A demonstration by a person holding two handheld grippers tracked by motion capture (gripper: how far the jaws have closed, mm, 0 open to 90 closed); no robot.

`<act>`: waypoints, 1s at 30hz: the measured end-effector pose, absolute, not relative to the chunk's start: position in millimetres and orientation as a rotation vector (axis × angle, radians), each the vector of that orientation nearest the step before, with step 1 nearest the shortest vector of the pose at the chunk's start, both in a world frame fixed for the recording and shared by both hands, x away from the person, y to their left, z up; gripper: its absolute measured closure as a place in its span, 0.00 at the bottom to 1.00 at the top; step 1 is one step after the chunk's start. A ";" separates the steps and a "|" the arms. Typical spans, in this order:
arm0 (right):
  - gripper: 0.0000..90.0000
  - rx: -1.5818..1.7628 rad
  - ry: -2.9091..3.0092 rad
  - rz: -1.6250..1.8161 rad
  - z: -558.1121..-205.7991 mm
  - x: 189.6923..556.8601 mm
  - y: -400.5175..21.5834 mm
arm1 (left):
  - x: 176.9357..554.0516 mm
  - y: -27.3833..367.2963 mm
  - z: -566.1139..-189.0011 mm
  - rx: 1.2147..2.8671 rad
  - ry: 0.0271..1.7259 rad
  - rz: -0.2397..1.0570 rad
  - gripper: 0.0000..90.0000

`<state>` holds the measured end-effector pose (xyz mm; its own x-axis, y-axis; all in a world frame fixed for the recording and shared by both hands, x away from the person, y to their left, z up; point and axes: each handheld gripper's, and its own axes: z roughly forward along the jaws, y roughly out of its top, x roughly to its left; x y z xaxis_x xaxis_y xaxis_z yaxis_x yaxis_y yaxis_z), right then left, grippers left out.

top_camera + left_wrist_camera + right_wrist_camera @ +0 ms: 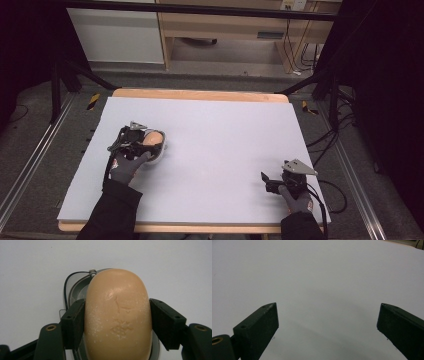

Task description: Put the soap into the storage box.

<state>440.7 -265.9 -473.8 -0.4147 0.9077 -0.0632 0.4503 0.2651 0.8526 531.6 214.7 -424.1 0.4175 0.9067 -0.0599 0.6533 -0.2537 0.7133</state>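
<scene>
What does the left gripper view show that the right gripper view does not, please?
Left gripper view: an orange soap bar with stamped markings, clamped between the left gripper jaws, over a grey dish. Right gripper view: the right gripper, jaws wide apart with nothing between them. Both share the pale table surface as background.

You see a waxy, matt soap [117, 317] with embossed marks, a glossy grey dish [75, 287], and a smooth matt tabletop [225, 130].
</scene>
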 end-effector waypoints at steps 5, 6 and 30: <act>0.05 1.219 1.981 1.061 -473.9 440.9 -265.9 | 532.6 214.9 -426.8 2.015 1.322 0.485 0.36; 0.05 1.219 1.981 1.061 -473.9 440.9 -265.9 | 532.6 214.9 -426.8 2.015 1.322 0.485 0.36; 0.04 1.213 1.987 1.060 -474.0 441.0 -265.4 | 532.2 212.2 -426.4 1.996 1.316 0.497 0.32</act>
<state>441.0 -265.4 -474.0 -0.4217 0.9042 -0.0678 0.4475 0.2726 0.8517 532.2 212.2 -426.4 0.4145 0.9085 -0.0534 0.6462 -0.2525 0.7202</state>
